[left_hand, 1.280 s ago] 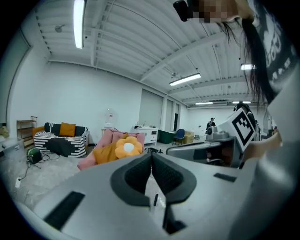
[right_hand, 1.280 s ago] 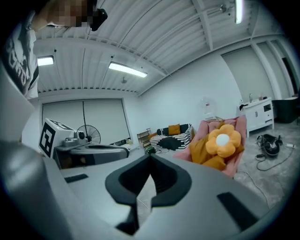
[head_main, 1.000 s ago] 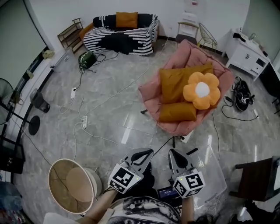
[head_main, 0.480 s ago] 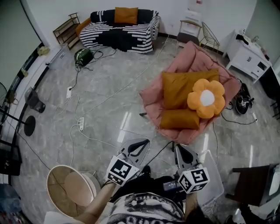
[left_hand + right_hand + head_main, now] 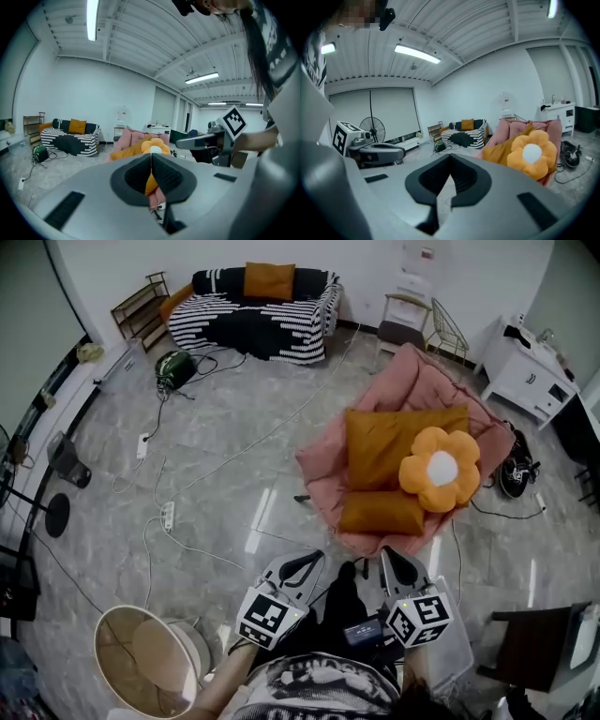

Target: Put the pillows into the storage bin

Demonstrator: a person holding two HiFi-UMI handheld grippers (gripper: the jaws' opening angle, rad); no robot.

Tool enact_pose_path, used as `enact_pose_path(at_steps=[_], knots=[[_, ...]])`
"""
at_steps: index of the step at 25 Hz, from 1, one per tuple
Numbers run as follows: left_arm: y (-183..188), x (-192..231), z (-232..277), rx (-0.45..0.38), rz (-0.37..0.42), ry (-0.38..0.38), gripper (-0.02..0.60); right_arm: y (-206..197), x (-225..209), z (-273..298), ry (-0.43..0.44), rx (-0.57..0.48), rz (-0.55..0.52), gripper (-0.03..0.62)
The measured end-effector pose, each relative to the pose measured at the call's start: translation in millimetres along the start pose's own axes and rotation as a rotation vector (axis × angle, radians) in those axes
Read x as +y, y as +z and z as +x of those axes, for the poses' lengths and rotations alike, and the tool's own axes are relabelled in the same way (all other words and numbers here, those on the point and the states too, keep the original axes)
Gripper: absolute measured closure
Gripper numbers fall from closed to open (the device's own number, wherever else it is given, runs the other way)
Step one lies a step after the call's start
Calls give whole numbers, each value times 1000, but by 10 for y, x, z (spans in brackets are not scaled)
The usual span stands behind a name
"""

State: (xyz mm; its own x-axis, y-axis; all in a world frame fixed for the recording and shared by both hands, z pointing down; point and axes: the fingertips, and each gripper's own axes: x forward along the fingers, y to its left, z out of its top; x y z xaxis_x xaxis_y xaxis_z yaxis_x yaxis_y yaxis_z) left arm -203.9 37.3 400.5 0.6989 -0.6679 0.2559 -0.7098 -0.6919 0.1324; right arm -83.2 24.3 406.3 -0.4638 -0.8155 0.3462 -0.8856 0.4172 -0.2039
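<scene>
I judged this the approach: the left tongs and right tongs, both pressed together and empty, faced the pillows on the chair; next they needed to reach one and spread.

Ahead of the left tongs and right tongs, the floor lies open toward 12 o'clock as far as the pink lounger at 1 o'clock. White cables and a power strip trail across it from 10 o'clock. The storage bin at 8 o'clock stands open-mouthed, nothing above it. A dark chair crowds 4 o'clock.
</scene>
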Motion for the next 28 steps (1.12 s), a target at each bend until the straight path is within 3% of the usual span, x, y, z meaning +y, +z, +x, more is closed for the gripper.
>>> enact_pose_path(at_steps=[8,19,24,28], knots=[[93,169,593,29,-2,-2,568,6,-622,334,-29,30,46,595],[356,176,1821,118,45,-90,568,60,-2173,932,-130,83,96,594],[442,262,2264,152,56,-95,568,229,-2959,1211,-178,108,-8,548],[456,364,2553,181,61,-91,568,315,-3769,1347,-267,169,-117,480]])
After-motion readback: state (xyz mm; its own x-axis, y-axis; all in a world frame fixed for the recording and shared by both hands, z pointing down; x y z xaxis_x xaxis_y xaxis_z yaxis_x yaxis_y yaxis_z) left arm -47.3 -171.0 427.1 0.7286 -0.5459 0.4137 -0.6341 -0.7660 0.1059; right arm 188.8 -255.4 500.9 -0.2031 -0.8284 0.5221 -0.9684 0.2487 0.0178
